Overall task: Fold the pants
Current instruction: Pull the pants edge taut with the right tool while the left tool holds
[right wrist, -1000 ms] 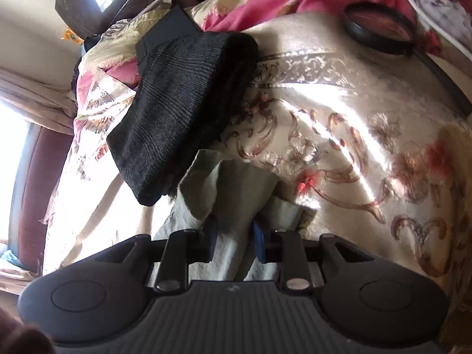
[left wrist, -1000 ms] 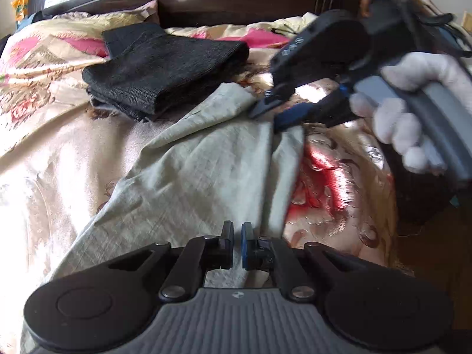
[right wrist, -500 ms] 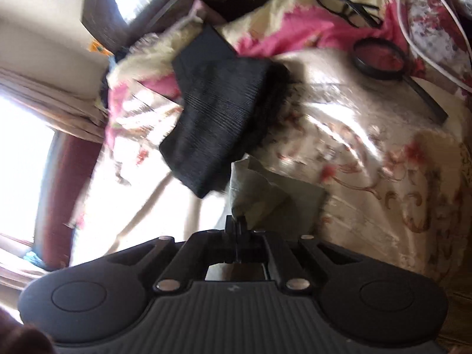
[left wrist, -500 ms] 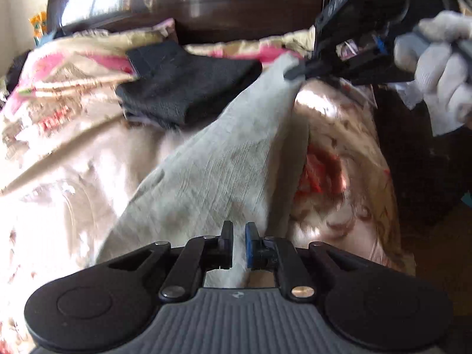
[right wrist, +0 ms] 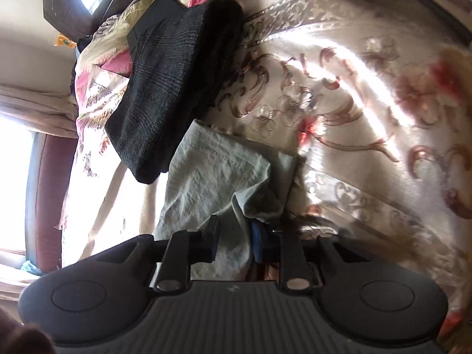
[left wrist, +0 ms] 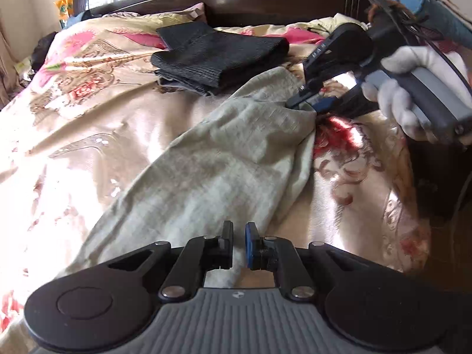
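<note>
Pale grey-green pants lie stretched along the floral bedspread. My left gripper is at their near end, jaws almost together with the cloth pinched between them. Their far end lies bunched beside a folded black garment. My right gripper is there, its jaws opening, with a fold of the pants loose between the fingers. In the left wrist view my right gripper touches the pants' far edge, held by a white-gloved hand.
A folded black garment sits on the bed just beyond the pants, also in the right wrist view. A dark wooden headboard stands behind it. The bed's edge drops off to the right.
Half a second ago my right gripper was shut on the pants' end and raised. It has come back down to the bed and its jaws have spread. The left gripper kept its grip and shifted.
</note>
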Demonstrator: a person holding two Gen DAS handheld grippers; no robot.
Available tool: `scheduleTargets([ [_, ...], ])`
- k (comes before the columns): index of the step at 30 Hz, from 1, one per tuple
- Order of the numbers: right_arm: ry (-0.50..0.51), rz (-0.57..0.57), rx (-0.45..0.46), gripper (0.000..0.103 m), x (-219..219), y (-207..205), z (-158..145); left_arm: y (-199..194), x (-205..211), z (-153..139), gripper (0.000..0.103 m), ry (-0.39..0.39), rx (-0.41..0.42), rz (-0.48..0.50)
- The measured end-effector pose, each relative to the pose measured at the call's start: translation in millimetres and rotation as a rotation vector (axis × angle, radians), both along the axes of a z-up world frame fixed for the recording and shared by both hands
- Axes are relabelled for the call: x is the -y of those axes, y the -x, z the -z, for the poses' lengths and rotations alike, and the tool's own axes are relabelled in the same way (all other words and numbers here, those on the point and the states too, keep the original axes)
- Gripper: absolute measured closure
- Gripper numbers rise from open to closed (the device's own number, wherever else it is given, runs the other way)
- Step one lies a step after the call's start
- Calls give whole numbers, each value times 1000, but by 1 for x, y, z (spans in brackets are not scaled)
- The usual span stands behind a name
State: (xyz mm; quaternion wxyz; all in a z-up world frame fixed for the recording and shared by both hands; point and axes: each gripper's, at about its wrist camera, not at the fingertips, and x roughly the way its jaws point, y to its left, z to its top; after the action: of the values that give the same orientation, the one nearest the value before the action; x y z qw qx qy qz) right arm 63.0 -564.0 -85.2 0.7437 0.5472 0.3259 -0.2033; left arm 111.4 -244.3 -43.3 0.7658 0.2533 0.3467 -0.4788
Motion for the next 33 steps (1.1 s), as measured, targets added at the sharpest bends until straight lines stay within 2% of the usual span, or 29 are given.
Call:
scheduleTargets([
  [1, -1, 6, 2, 87, 1, 0, 0, -1, -2, 1, 78, -1, 6, -7],
  [2, -14, 10, 2, 100, 3, 2, 0, -2, -6, 1, 78, 2, 5, -18],
  [4, -70, 49, 51, 100, 12, 16, -6, -3, -10, 0, 78, 10, 7, -36],
  [7, -48, 124, 127, 101, 28, 41, -34, -5, -13, -2, 78, 39, -5, -47],
  [8, -31, 129, 121, 101, 32, 45, -38, -5, -13, 2, 78, 35, -27, -44],
  [10, 40, 105, 26, 101, 39, 44, -34, -6, -9, 16, 78, -34, -61, -32],
  [11, 19, 82, -19, 99, 41, 40, -24, -4, -10, 21, 78, -49, -54, -25],
  [12, -25, 52, -23, 96, 41, 37, -19, -1, -12, 22, 78, -51, -49, -19],
  [14, -11, 8, -8, 92, 34, 33, -22, -2, -15, 20, 77, -54, -58, -19],
  [15, 29, -11, -15, 82, 28, 32, -28, -3, -17, 20, 76, -59, -59, -25],
  [16, 42, -15, -15, 77, 25, 33, -31, -4, -18, 20, 75, -67, -55, -29],
  [17, 38, -6, -13, 66, 24, 35, -33, -4, -21, 19, 75, -76, -48, -35],
  [18, 19, 13, -10, 64, 22, 44, -34, -7, -23, 19, 75, -83, -42, -42],
  [22, -35, 55, 9, 63, 26, 49, -26, -14, -45, 20, 75, -112, -45, -93],
  [26, -92, 51, 57, 63, 28, 23, -3, -17, -68, 19, 75, -137, -47, -138],
  [28, -62, 47, 54, 63, 25, 15, 7, -18, -76, 19, 75, -138, -50, -158],
  [31, -55, 94, 76, 68, 20, 17, 9, -19, -84, 18, 75, -122, -62, -193],
  [32, -50, 90, 82, 86, 19, 18, 6, -18, -85, 18, 75, -118, -55, -206],
  [33, -71, 93, 114, 98, 19, 24, 3, -17, -86, 16, 75, -117, -41, -220],
])
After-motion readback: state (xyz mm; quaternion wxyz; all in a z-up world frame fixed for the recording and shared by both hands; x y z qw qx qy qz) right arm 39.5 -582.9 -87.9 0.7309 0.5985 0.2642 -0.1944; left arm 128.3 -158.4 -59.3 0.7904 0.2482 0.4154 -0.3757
